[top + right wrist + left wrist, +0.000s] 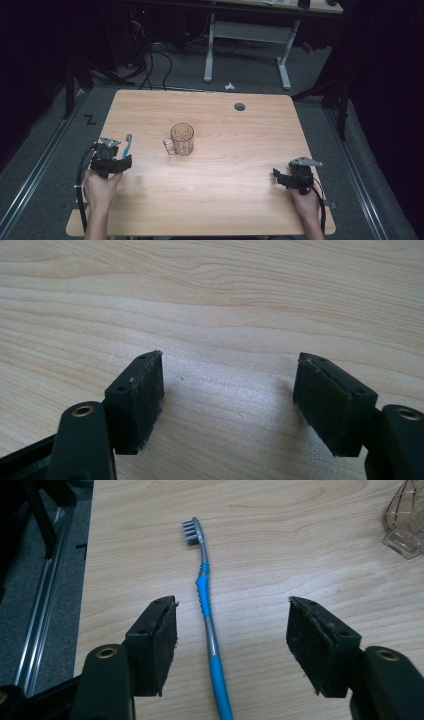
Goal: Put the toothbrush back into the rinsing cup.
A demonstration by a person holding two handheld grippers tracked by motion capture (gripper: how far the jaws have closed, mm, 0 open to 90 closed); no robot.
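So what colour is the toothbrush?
The toothbrush is blue and grey, with grey bristles. The left gripper view shows it best.

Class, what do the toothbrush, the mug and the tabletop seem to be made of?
Toothbrush: glossy blue and grey plastic, probably, with grey bristles. Mug: clear glass or plastic, see-through with a faceted pattern. Tabletop: pale wood or wood-look laminate, visible grain, matt sheen.

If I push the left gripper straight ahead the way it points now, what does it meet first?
Probably the toothbrush: it lies on the table between the open left gripper fingers, handle nearest, bristles farther. The glass mug sits off to the side.
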